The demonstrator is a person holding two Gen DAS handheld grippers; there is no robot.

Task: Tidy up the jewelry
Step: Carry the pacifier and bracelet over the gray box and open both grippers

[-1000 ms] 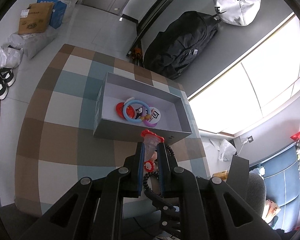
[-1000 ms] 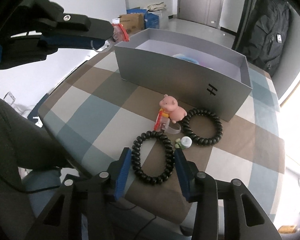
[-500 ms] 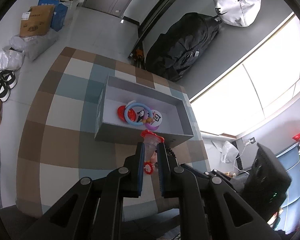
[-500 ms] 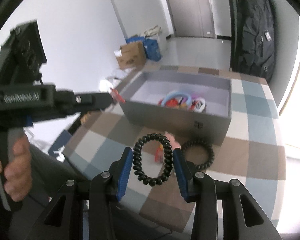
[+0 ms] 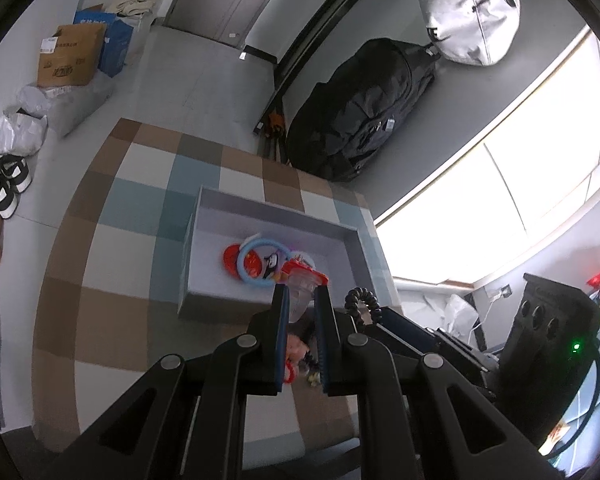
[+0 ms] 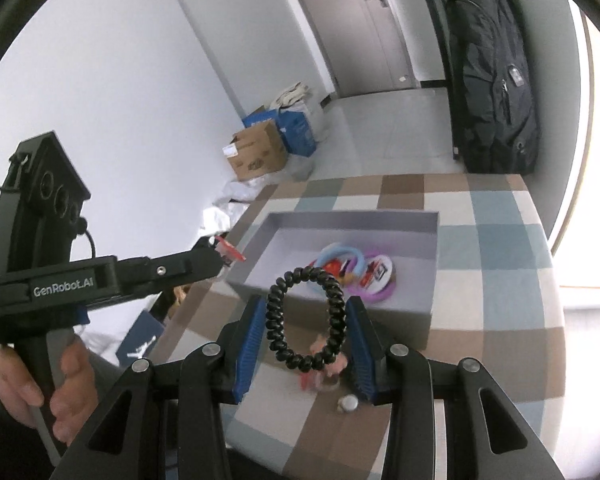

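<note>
A black coil band point(image 6: 306, 318) is sitting between the right gripper's point(image 6: 307, 330) blue pads, low in the middle of the right wrist view; the jaws are standing at a moderate width with both pads pressing the band's sides, and it is hanging clear of the table. Behind it, mid-frame, a grey box point(image 6: 434, 264) is resting on the checked tablecloth point(image 6: 496, 320), holding a blue ring point(image 6: 336, 250), a purple ring point(image 6: 374, 294) and red pieces. Below the band, small trinkets are lying blurred on the cloth, among them a pinkish figure point(image 6: 338, 362) and a pale round piece point(image 6: 348, 403).

In the left wrist view the left gripper point(image 5: 301, 300), at centre low, is pinching a clear red-rimmed piece point(image 5: 302, 282) in nearly closed jaws, just over the box's point(image 5: 192, 264) near wall. The blue ring point(image 5: 242, 256) is lying inside the box. The band's top point(image 5: 360, 300) is showing to the right of the fingers.

At lower left of the right wrist view a hand point(image 6: 36, 384) is gripping the left gripper's handle. A black backpack point(image 6: 492, 80) is standing at upper right, and cardboard boxes point(image 6: 256, 154) are sitting on the floor at centre.
</note>
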